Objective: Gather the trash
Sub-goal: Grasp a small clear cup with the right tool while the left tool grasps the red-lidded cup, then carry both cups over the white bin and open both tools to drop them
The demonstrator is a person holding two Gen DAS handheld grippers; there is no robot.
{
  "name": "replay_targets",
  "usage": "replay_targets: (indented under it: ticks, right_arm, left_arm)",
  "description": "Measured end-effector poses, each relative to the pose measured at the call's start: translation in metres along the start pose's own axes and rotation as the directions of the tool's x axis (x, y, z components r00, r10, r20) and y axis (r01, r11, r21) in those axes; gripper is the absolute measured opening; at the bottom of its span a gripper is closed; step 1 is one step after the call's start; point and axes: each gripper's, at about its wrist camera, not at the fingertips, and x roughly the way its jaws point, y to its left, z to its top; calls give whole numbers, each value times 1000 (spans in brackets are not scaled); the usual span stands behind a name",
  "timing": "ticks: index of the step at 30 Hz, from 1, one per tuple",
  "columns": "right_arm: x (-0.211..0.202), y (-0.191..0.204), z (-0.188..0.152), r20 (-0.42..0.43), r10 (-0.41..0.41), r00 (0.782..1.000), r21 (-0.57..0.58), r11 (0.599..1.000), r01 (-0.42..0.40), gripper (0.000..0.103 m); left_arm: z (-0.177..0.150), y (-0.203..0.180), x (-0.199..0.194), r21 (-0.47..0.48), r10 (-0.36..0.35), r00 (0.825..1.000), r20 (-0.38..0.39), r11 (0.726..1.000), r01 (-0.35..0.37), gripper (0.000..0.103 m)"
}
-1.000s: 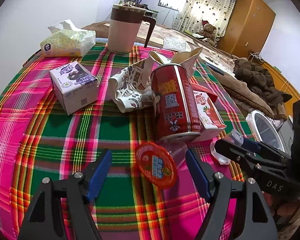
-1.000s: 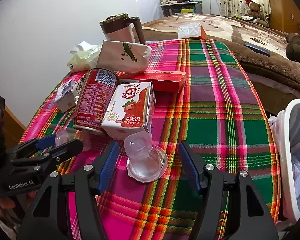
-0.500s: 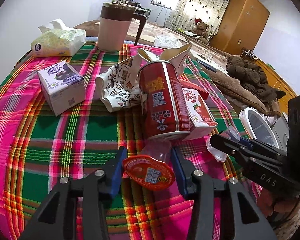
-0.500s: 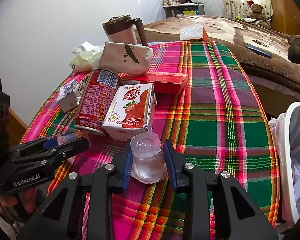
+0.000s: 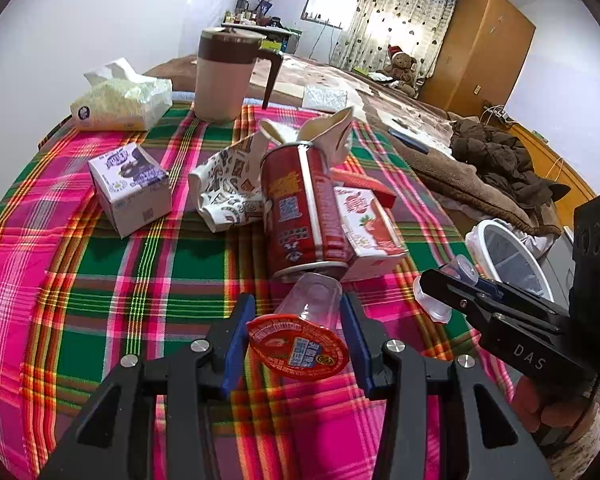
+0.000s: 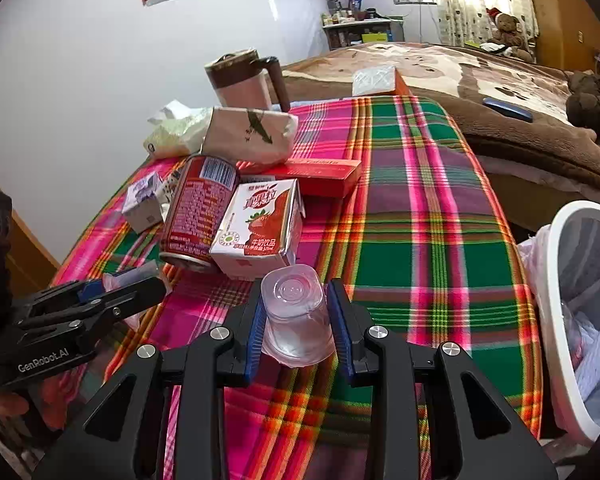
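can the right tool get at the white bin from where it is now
Probably yes. The right tool, shut on a clear cup, has only bare plaid cloth between it and the white bin at the table's right edge.

White bin (image 6: 556,240) cut off at 3 o'clock edge, contents blurred. Red box (image 6: 324,176) partly hidden behind strawberry milk carton (image 6: 260,228). Can (image 5: 300,200) hid carton's (image 5: 364,224) left side.
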Motion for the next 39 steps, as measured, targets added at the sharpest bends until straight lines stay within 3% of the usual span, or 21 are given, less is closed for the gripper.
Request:
replay_targets:
  ticks: [17,26,39]
  right_arm:
    - [-61,-45,6,134,-94,986,69,994,85,32]
    - [-92,-86,7,185,-195,963,134,976,171,32]
    - [-122,-143,1,187,-338,922,229,928,294,32]
  left_arm:
    - [25,-66,-17,107,-71,994,77,992,63,46]
    - [36,-120,-10,190,-127,988,91,976,108,46]
    - [43,-202,18,296,-227,973,51,933,202,46]
